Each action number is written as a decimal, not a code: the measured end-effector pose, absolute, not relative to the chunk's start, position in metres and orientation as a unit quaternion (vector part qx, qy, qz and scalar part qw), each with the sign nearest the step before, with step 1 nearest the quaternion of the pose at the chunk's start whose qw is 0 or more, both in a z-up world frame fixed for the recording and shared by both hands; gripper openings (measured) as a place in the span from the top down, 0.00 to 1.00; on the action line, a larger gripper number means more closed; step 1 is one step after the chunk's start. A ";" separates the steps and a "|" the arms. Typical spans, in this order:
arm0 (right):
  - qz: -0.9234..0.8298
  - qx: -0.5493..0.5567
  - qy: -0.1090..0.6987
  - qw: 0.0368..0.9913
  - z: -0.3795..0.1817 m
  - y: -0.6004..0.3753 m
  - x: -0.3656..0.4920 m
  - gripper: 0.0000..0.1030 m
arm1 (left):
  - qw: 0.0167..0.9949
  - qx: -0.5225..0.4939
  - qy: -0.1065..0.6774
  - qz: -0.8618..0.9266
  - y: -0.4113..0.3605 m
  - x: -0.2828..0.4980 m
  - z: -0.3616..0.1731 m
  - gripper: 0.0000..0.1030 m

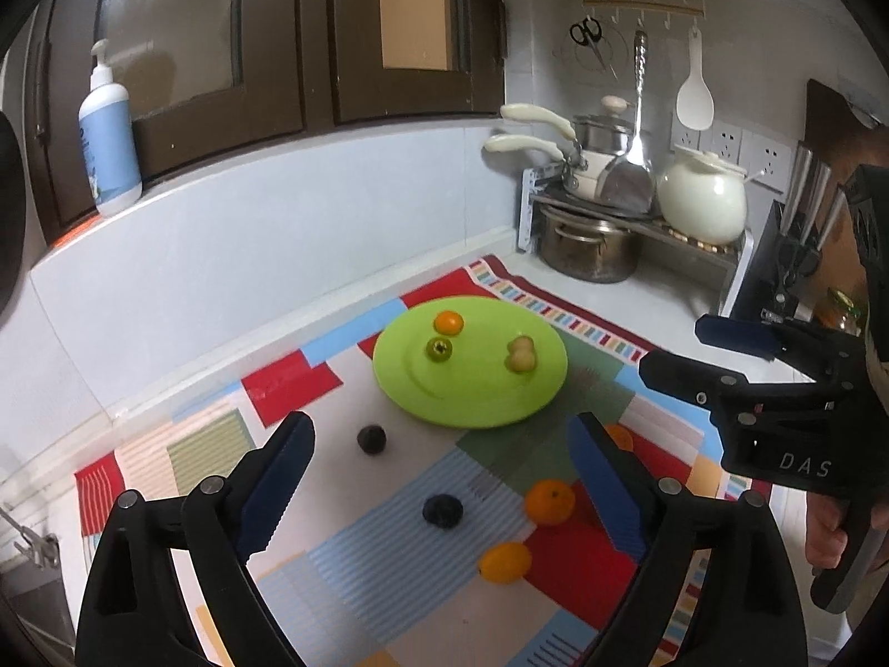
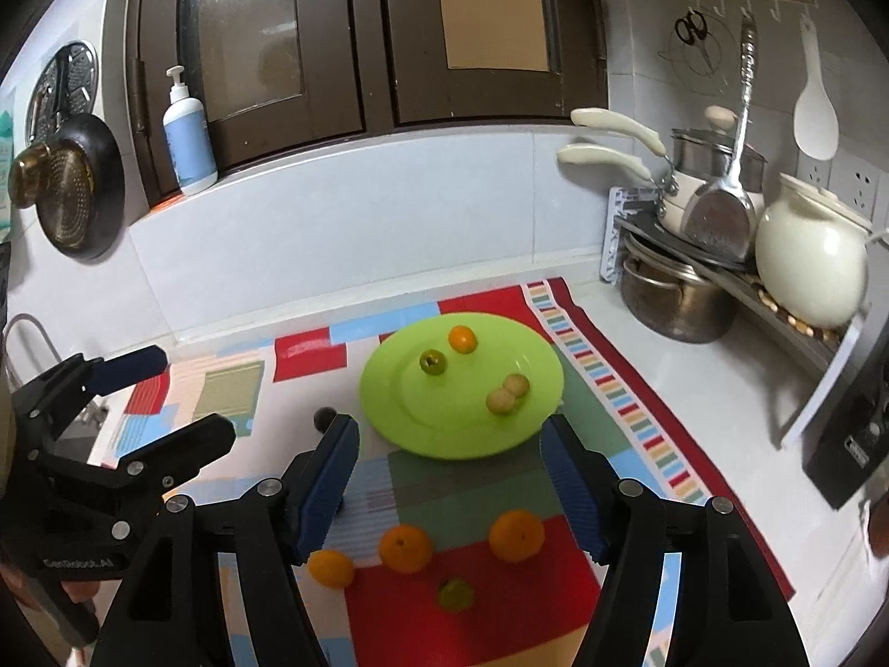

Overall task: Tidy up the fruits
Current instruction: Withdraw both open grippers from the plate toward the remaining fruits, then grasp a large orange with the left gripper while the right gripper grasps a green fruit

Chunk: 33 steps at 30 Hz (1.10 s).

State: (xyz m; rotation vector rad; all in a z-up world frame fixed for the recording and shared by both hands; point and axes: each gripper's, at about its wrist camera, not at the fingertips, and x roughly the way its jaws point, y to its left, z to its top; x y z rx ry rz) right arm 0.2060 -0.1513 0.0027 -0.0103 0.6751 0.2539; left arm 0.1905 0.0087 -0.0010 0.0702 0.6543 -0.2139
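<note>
A green plate lies on a colourful mat and holds a small orange, a green fruit and two pale fruits. On the mat in front lie two dark fruits, an orange and a yellow-orange fruit. The right wrist view shows three oranges and a green fruit. My left gripper is open and empty above the dark fruits. My right gripper is open and empty above the oranges.
Pots on a rack and a white jar stand at the back right, with a knife block beside them. A soap bottle stands on the window ledge. A pan hangs on the left wall.
</note>
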 end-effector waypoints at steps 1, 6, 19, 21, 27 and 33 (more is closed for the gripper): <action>0.123 -0.006 0.333 0.935 0.000 -0.152 0.203 0.34 | 0.940 0.035 0.323 -0.106 0.009 0.188 -0.004 0.09; 0.117 -0.011 0.343 0.932 -0.009 -0.153 0.191 0.34 | 0.937 0.037 0.329 -0.109 0.007 0.177 -0.014 0.09; 0.111 -0.013 0.390 0.914 -0.051 -0.157 0.173 0.34 | 0.923 0.056 0.360 -0.124 -0.004 0.164 -0.056 0.09; 0.110 -0.014 0.399 0.910 -0.057 -0.157 0.172 0.34 | 0.919 0.064 0.366 -0.128 -0.007 0.163 -0.063 0.09; 0.114 -0.015 0.425 0.898 -0.079 -0.156 0.173 0.34 | 0.909 0.075 0.386 -0.137 -0.011 0.166 -0.082 0.09; 0.118 -0.021 0.443 0.889 -0.096 -0.154 0.174 0.34 | 0.899 0.074 0.404 -0.150 -0.013 0.170 -0.100 0.10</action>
